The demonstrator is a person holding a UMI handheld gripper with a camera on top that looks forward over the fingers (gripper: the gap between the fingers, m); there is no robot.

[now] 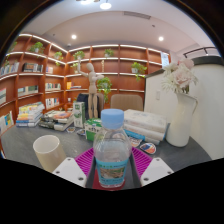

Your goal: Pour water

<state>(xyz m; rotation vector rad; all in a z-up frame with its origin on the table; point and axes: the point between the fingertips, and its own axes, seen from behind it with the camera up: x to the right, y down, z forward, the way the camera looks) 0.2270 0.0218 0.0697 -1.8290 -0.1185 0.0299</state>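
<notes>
A clear plastic water bottle [112, 152] with a pale blue cap and a printed label stands upright between my fingers. My gripper [112, 166] is shut on the bottle, with the magenta pads [85, 160] pressing its sides at label height. A cream paper cup [47, 152] stands on the grey table [20, 150] to the left of the bottle, just beyond my left finger. I cannot see whether the bottle's base touches the table.
A white vase with pale flowers [181, 112] stands to the right. Boxes, books and packets [60, 118] crowd the table's far side behind the bottle. Wooden shelves [90, 70] with plants line the back wall.
</notes>
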